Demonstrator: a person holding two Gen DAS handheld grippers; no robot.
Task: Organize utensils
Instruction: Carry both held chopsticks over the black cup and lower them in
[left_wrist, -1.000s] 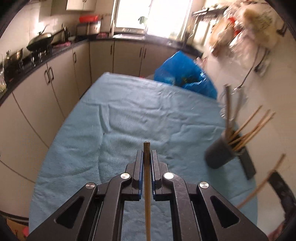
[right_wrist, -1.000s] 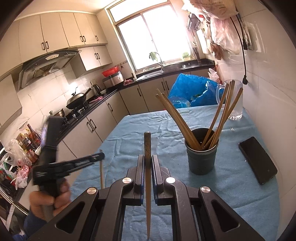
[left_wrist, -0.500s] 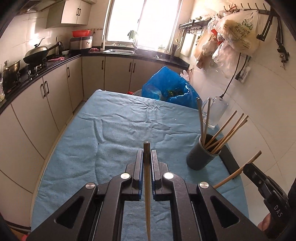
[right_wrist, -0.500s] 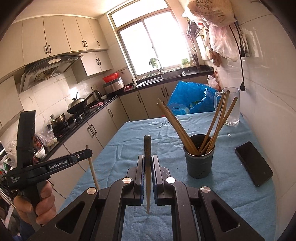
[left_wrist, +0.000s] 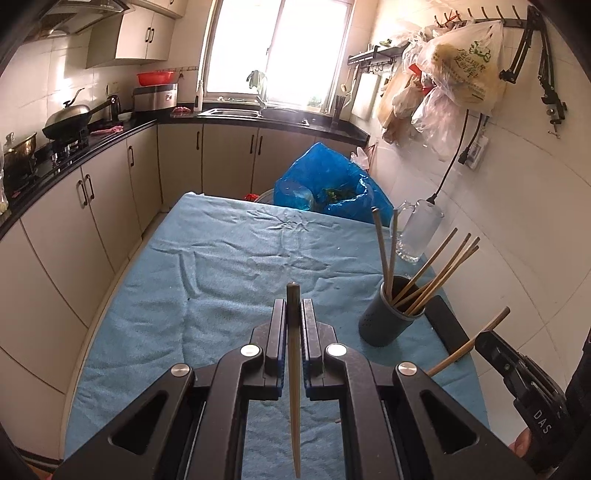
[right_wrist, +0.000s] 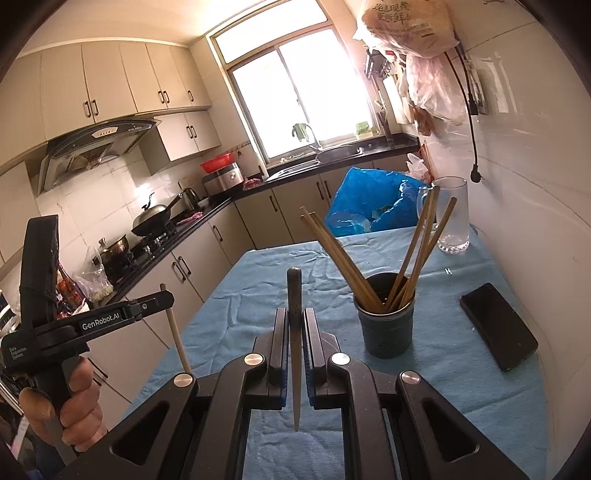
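Note:
My left gripper (left_wrist: 293, 306) is shut on a wooden chopstick (left_wrist: 293, 369) and held above the blue-clothed table (left_wrist: 229, 266). My right gripper (right_wrist: 294, 314) is shut on another chopstick (right_wrist: 294, 343). A dark grey utensil cup (left_wrist: 386, 315) with several chopsticks stands at the table's right side; it also shows in the right wrist view (right_wrist: 386, 325), just ahead and right of the right gripper. Each gripper shows in the other's view, the right one (left_wrist: 480, 338) and the left one (right_wrist: 162, 297), both raised off the table.
A black phone (right_wrist: 496, 326) lies right of the cup near the wall. A glass mug (right_wrist: 452, 218) and a blue plastic bag (right_wrist: 369, 199) sit at the table's far end. Kitchen cabinets (left_wrist: 92, 192) run along the left.
Both grippers have lifted and pulled back from the table, each still holding its chopstick. The cup and its chopsticks have not moved.

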